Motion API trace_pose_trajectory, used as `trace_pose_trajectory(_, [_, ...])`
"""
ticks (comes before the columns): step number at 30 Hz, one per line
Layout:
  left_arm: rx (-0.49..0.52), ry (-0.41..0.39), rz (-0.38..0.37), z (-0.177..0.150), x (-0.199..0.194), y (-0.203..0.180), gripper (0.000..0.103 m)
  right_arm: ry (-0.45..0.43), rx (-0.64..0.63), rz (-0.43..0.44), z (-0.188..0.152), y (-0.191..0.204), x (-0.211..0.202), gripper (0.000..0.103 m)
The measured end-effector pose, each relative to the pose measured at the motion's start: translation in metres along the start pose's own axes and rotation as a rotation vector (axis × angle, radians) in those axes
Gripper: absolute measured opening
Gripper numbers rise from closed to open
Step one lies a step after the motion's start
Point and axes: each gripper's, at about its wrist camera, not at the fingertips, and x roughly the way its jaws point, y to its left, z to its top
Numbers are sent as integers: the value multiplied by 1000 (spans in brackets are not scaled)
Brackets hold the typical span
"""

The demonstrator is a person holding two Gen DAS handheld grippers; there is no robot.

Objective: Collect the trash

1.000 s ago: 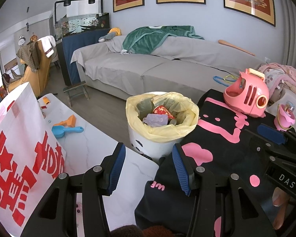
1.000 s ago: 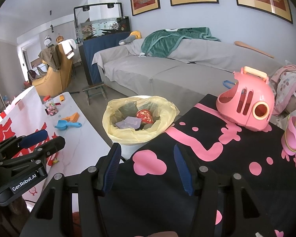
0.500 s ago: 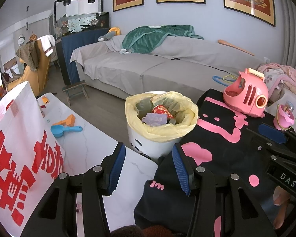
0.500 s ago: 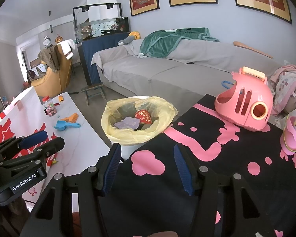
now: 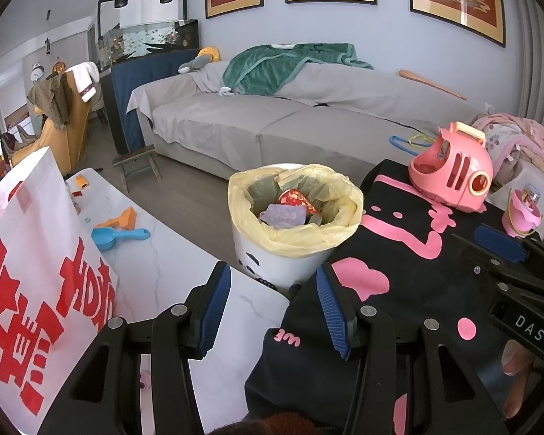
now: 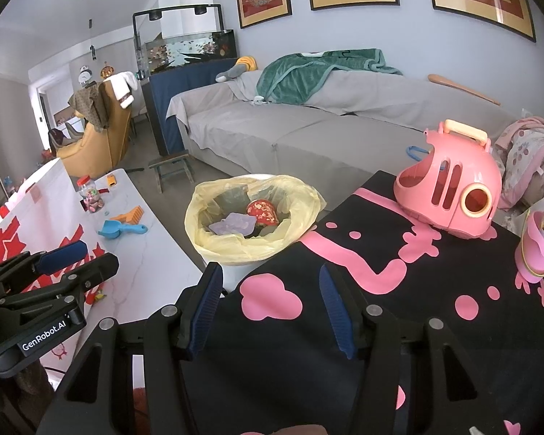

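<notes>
A white trash bin with a yellow liner [image 5: 295, 233] [image 6: 254, 243] stands on the floor between the white marble table and the black-and-pink cloth. Inside lie a purple wrapper [image 5: 283, 214] [image 6: 235, 223] and a red-and-gold wrapper [image 5: 295, 197] [image 6: 261, 212]. My left gripper [image 5: 273, 299] is open and empty, just short of the bin. My right gripper [image 6: 270, 306] is open and empty over the edge of the cloth, right of the bin. Each gripper shows at the side of the other view: the right one [image 5: 507, 253], the left one [image 6: 54, 261].
A white marble table [image 5: 170, 253] holds a blue scoop [image 5: 118, 237], an orange toy rake [image 5: 121, 219] and a candy jar [image 6: 90, 195]. A white bag with red characters [image 5: 29, 282] stands left. A pink toy house [image 6: 449, 195] and pink bucket [image 6: 538, 250] sit on the black cloth [image 6: 435, 308]. A grey sofa lies behind.
Both views have shifted only slightly; the bin sits marginally lower and closer. Both grippers stay open and empty.
</notes>
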Motion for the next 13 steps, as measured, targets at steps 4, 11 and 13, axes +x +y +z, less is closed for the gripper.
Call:
trace_pose_trajectory(4, [0,-1,0,0,1,2,50,1,0,-1,0,0,0,53])
trace_pose_trajectory(11, [-8,12,-21,-1,6,5,50,0,1,-5,0,-1,0,53])
trace_pose_trajectory(13, [-5,21,-34,-2,10,2,50,1,0,-6,0,0,0,53])
